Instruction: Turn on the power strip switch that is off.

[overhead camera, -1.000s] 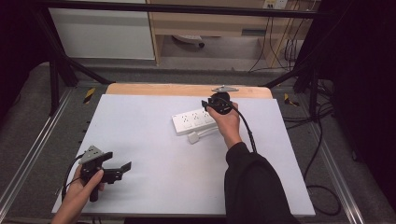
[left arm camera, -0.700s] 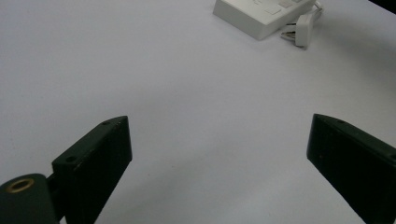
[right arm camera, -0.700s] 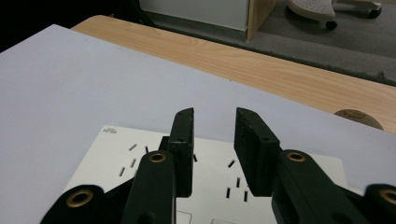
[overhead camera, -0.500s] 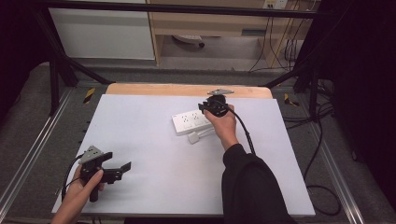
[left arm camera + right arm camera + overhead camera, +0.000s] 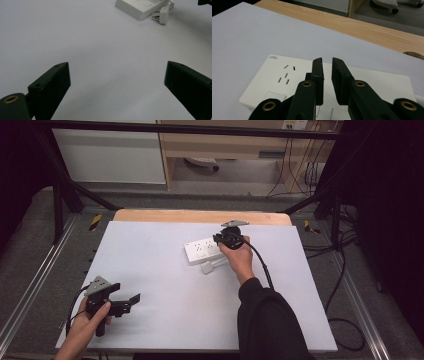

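Since the earlier frames the right gripper (image 5: 226, 239) has shifted slightly toward the strip's near-right end, and its jaws have just been closing; the left gripper (image 5: 131, 301) and its hand (image 5: 85, 327) have not moved. Right gripper now: jaws narrow, a thin gap between them, nothing visibly caught in that gap. In the right gripper view (image 5: 327, 67) the jaws sit low over the top face of the white strip (image 5: 287, 77); whether the tips touch the plastic cannot be told. One socket's slots lie just left of the left jaw, and a rocker switch sits lower left, near the strip's edge. From above, the strip (image 5: 202, 250) lies directly under and to the left of the right gripper, angled on the white mat (image 5: 150, 245). A white plug (image 5: 207, 268) lies on the mat just in front of the strip, beside the right hand (image 5: 239, 257), its short cord running back under that hand. Left gripper: jaws wide apart, nothing between them, resting low at the mat's near-left corner. In the left gripper view (image 5: 117, 82) bare mat lies between the jaws, and the strip (image 5: 140, 7) and plug (image 5: 162, 15) sit well ahead, up and to the right. A wooden table edge (image 5: 200, 216) shows beyond the mat.
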